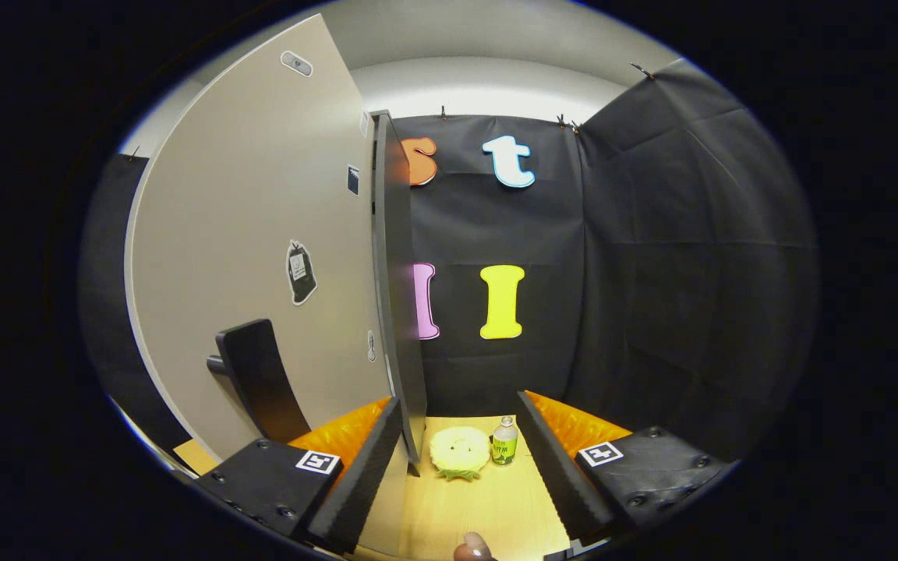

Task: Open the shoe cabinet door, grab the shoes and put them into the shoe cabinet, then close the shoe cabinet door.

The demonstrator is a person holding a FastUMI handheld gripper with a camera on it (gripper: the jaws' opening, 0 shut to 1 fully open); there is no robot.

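The shoe cabinet door (262, 234) is a tall beige panel to the left, with a black handle (258, 382) low on its face. Its dark free edge (398, 312) stands upright just inside my left finger, reaching down to the tabletop. My gripper (461, 401) is open, with the door edge near the left finger and nothing pressed between the fingers. Ahead, between the fingers, a fluffy yellow shoe (459, 450) lies on the wooden tabletop (488, 506).
A small bottle with a green label (504, 441) stands right beside the shoe, on its right. Black cloth walls close off the back and right. A person's fingertip (472, 548) shows near the gripper's base.
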